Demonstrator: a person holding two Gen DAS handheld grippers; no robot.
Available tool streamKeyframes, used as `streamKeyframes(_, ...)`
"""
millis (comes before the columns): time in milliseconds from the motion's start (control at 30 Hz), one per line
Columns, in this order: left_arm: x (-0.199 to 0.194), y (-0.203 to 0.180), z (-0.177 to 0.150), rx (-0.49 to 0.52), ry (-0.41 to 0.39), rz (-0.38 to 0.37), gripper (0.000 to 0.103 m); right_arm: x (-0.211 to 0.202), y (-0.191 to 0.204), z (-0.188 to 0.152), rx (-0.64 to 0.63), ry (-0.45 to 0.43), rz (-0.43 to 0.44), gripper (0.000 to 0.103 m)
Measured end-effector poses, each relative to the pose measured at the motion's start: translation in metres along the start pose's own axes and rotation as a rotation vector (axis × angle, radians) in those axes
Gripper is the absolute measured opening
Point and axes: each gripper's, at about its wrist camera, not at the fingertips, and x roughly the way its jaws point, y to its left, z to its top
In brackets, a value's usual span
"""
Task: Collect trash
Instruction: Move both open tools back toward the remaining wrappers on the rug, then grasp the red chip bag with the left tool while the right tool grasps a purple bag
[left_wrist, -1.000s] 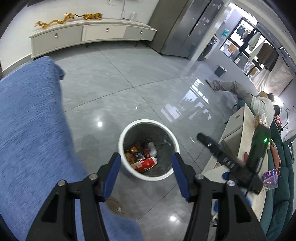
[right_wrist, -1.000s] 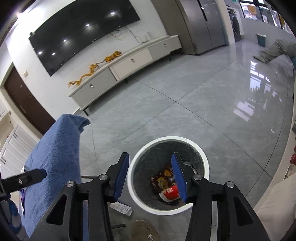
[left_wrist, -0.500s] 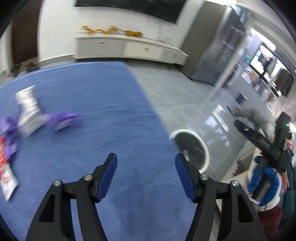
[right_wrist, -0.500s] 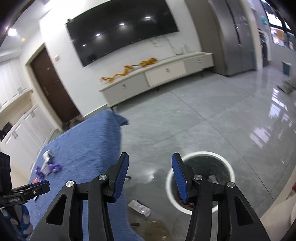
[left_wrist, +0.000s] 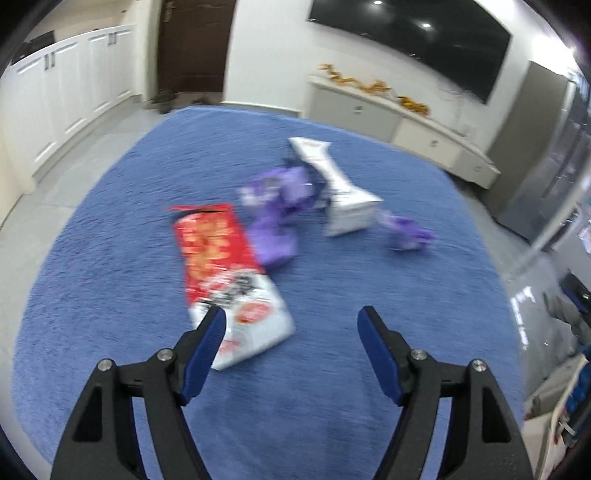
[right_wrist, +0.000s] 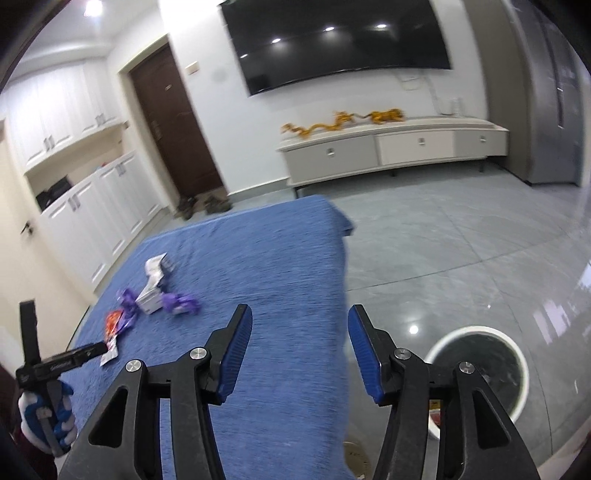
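Trash lies on a blue-covered table (left_wrist: 110, 266): a red and white snack bag (left_wrist: 225, 273), purple wrappers (left_wrist: 277, 206), a white wrapper (left_wrist: 336, 184) and a small purple wrapper (left_wrist: 406, 232). My left gripper (left_wrist: 291, 321) hovers above the table near the snack bag's white end, its jaws opening with nothing between them. My right gripper (right_wrist: 301, 325) hangs over the table's right edge (right_wrist: 343, 295), jaws opening and empty. The same trash (right_wrist: 155, 295) shows far left of it. The white-rimmed bin (right_wrist: 480, 365) stands on the floor at the lower right.
A gloved hand (right_wrist: 44, 417) holds the left gripper's handle at the right wrist view's lower left. A low white TV cabinet (right_wrist: 391, 151) and a wall TV (right_wrist: 340, 40) stand behind. White cupboards (right_wrist: 85, 218) line the left wall. Grey tiled floor (right_wrist: 461, 240) surrounds the table.
Both grippers swung away from the bin toward the table. The left view went from bin to the trash on the cloth. Both pairs of jaws stand wider.
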Motion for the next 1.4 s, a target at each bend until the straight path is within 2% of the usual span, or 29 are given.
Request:
streamKeyframes(167,0.017,0.009,0.007,0.010,0.018,0.050,0.072,0.031,0.041,-0.001,-0.087,0.060,0.071,0.059)
streamKeyframes(333,0.038,0.018,0.007,0.024,0.047,0.062,0.072,0.063,0.078,-0.004,-0.187,0.129,0.126,0.061)
streamKeyframes(467,0.043,0.022,0.006,0.057,0.027,0.095,0.071,0.091,0.108,-0.003,-0.265,0.170,0.164,0.062)
streamKeyframes(600,0.044,0.026,0.001,0.095,-0.008,0.115,0.058,0.123,0.140,0.005,-0.328,0.199,0.204,0.065)
streamKeyframes(667,0.043,0.027,-0.002,0.094,-0.022,0.115,0.056,0.135,0.150,0.007,-0.351,0.208,0.211,0.065)
streamKeyframes(900,0.034,0.050,-0.005,-0.009,-0.063,0.046,0.038,0.184,0.191,0.009,-0.462,0.251,0.235,0.066)
streamKeyframes(1033,0.029,0.067,-0.009,-0.080,-0.078,0.003,0.028,0.207,0.195,0.005,-0.478,0.288,0.215,0.065)
streamKeyframes(1100,0.028,0.073,-0.010,-0.102,-0.080,-0.011,0.024,0.214,0.194,0.001,-0.491,0.302,0.195,0.057)
streamKeyframes(1133,0.028,0.074,-0.011,-0.109,-0.080,-0.013,0.022,0.215,0.192,-0.001,-0.495,0.306,0.184,0.048)
streamKeyframes(1400,0.011,0.076,-0.029,-0.105,-0.063,-0.030,0.017,0.183,0.166,-0.008,-0.430,0.294,0.205,0.044)
